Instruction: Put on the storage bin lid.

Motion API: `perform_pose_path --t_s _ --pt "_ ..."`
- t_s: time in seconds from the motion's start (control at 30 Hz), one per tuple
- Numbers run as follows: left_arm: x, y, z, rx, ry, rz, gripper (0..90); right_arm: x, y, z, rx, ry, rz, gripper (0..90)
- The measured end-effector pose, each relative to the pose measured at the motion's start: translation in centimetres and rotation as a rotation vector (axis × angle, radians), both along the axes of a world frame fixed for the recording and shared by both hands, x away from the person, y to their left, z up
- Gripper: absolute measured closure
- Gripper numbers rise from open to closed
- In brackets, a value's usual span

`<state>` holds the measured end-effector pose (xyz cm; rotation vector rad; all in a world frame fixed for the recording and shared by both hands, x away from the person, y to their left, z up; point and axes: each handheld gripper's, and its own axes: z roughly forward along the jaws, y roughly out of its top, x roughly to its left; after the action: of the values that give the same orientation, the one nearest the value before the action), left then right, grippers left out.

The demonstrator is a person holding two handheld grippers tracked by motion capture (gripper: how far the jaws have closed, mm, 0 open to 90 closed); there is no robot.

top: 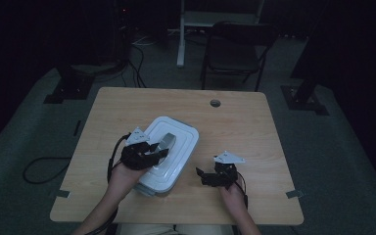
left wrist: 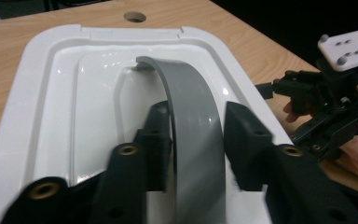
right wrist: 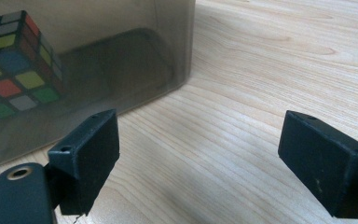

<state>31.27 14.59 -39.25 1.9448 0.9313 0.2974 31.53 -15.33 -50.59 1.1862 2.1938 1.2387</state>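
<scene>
My left tongs (left wrist: 193, 149) sit over the white lid (left wrist: 51, 93) of the plastic box (top: 169, 154), their two jaws straddling the grey handle (left wrist: 191, 121) that arches along the lid's middle. One jaw lies close against the handle's left side, the other stands a little off its right, so the handle is between them but not squeezed. I place them there because the handle is the one part of the lid narrow enough to grab, and a hold at its middle should lift the lid level.

The box rests on the wooden table (top: 235, 112), left of centre and toward my near edge. Through its smoky wall I see a colour cube (right wrist: 16, 65) inside, which I take to be the reason for opening it.

My right tongs (right wrist: 198, 158) hang just beside the box on its right, jaws spread wide with nothing in them, low over bare wood, ready to steady the box.
</scene>
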Motion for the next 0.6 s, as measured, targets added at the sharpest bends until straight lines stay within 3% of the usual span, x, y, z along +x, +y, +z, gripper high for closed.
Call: perform_pose_path --t_s 0.17,0.37,0.53,0.6 --pt "0.2 1.1 0.4 -0.015 -0.002 0.013 49.8 0.1 -0.4 0.1 0.006 0.002 -0.009 12.4" --pt "0.3 1.8 0.4 -0.04 0.021 -0.006 49.3 0.1 -1.3 0.1 0.007 -0.004 -0.036 12.4" --pt "0.1 2.2 0.7 -0.046 0.001 -0.003 49.2 0.2 -1.7 0.1 0.004 -0.005 -0.047 12.4" --pt "0.2 2.5 0.8 -0.043 -0.01 0.016 44.4 0.2 -1.9 0.1 0.007 -0.001 -0.05 12.4"
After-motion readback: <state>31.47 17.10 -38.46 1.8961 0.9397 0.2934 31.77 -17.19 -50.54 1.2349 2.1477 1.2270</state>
